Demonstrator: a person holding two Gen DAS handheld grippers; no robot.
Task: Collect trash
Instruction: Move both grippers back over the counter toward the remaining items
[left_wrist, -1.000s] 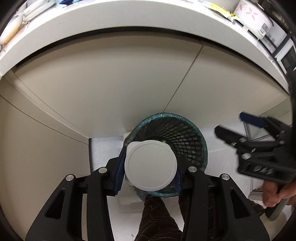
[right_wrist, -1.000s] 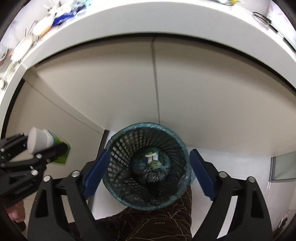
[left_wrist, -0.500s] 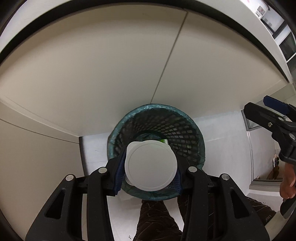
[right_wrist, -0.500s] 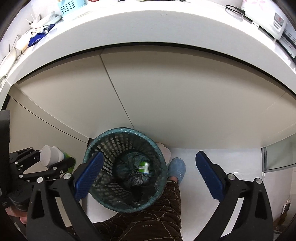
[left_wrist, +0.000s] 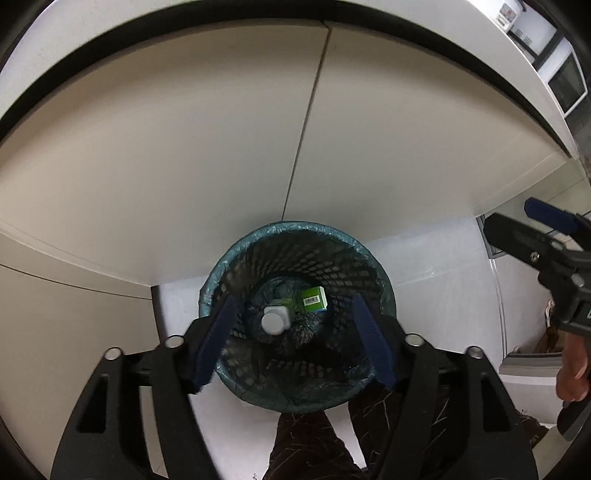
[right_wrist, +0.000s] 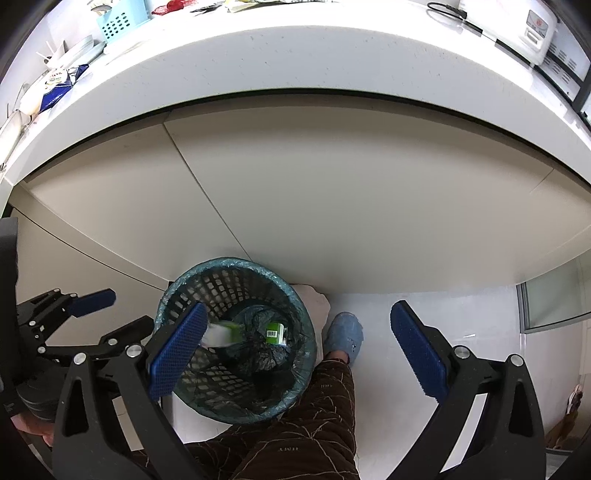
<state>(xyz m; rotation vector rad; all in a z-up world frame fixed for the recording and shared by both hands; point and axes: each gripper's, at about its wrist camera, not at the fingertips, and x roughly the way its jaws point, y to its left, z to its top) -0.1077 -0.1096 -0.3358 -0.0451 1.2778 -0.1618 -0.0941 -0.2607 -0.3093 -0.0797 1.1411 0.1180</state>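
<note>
Left gripper (left_wrist: 291, 343): its jaws are opening over the bin, nothing between the pads now; earlier they were clamping the white-capped bottle.
Right gripper (right_wrist: 295, 347): standing wide, empty.
White-capped bottle (left_wrist: 275, 321): now lying inside the mesh bin (left_wrist: 369, 254), beside a green carton (left_wrist: 314, 299).
Progress: this piece is being finished; the counter (right_wrist: 295, 55) is still carrying clutter.

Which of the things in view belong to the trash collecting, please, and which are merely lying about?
Part of the job:
- mesh waste basket with its bag liner
- white-capped bottle, dropping into the basket
- green carton at the bottom
- left gripper, jaws opening, nothing between them
- right gripper, open and empty

Just lying about:
- blue basket on the counter
- white appliance
- cabinet doors
</note>
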